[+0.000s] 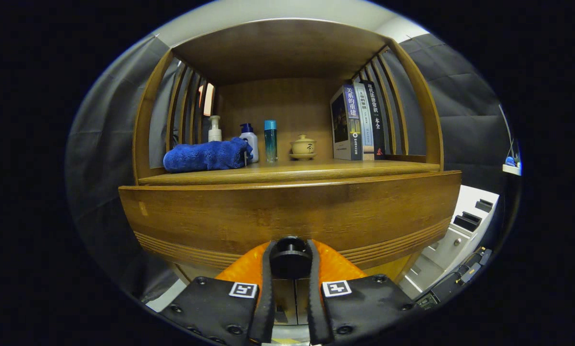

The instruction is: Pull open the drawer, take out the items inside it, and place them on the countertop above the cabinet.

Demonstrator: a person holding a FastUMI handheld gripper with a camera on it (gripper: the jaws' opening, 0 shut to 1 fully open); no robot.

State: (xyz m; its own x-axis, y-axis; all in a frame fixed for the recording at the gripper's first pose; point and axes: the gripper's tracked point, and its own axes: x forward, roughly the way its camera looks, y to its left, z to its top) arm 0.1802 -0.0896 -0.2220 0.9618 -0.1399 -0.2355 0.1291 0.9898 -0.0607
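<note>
A wooden drawer front [287, 216] spans the cabinet just ahead of me, with a round dark knob [290, 257] low at its middle. My gripper [290, 262] is shut on that knob, one finger pressing on each side of it. The drawer front stands a little forward of the countertop [287, 169] above it; the drawer's inside is hidden. On the countertop, inside the wooden shelf bay, a rolled blue towel [206, 155] lies at the left.
Behind the towel stand a white pump bottle [214, 129], a blue-capped white bottle [249, 139] and a teal bottle [270, 140]. A lidded tea cup [303, 146] sits mid-shelf, several upright books [357, 122] at the right. A white unit [463, 230] stands low right of the cabinet.
</note>
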